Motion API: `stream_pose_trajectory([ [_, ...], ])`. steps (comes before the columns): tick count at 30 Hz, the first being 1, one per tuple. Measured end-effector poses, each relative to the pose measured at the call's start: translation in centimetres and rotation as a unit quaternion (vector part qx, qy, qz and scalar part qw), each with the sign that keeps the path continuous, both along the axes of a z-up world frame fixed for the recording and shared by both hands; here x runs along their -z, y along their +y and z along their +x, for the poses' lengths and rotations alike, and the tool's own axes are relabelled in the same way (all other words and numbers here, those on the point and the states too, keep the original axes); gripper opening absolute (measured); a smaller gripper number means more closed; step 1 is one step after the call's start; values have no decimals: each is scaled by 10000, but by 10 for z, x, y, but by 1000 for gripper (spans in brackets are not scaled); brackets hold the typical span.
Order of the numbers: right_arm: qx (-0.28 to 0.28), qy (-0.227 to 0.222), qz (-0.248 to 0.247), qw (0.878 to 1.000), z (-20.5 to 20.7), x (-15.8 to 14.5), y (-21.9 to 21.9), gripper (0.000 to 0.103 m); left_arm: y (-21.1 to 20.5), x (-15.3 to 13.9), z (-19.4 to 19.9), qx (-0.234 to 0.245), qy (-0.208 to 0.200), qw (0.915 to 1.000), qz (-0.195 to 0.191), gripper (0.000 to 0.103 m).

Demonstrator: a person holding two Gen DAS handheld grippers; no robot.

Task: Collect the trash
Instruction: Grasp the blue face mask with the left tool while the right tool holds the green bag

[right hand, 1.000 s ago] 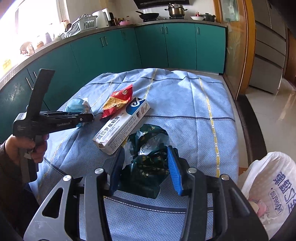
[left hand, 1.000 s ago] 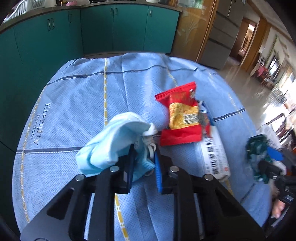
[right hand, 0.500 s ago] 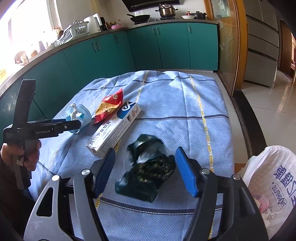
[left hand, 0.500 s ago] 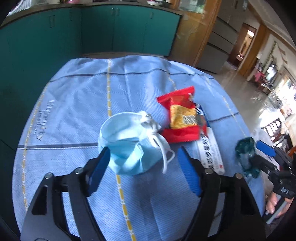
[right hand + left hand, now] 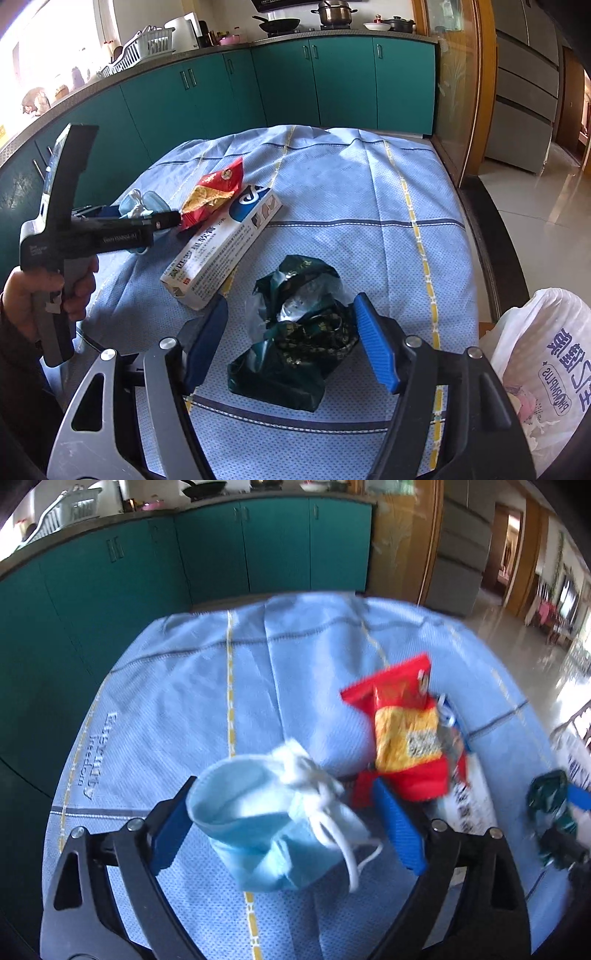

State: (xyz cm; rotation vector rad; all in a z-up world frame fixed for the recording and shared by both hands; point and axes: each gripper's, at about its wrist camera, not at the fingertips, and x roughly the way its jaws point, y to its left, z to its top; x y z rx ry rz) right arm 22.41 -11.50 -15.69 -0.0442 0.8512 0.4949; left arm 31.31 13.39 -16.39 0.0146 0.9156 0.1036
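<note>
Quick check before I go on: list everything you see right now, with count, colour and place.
face mask: one, light blue, between the left jaws, on the cloth
snack packet: one, red and yellow, beside the mask, overlapping the box
box: one, white and blue, long, mid-table
crumpled wrapper: one, dark green, between the right jaws
tablecloth: one, blue with yellow lines
plastic bag: one, white, off the table's right edge
cabinets: teal, behind the table
left hand-held gripper: jaws opening, off the mask
right hand-held gripper: open
hand: one, on the left handle
</note>
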Motion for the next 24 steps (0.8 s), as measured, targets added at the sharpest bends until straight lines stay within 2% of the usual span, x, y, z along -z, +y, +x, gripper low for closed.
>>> stream_pose_trajectory([
  [3,22,30,5,10000,1,1,-1,69,-3,3,-4,80,16,9998,155,75],
  [15,54,76,-77,9999,1,4,-2,69,-5,-7,-22,185,-77,9997,-139,35],
  [20,52,82,-88,9999,1,5,-1,69,-2,-13,-30,186,-26,9989,-421,33],
  [24,57,85,-89,9999,1,5,-1,69,0,-20,-39,245,-53,9976,-651,36],
])
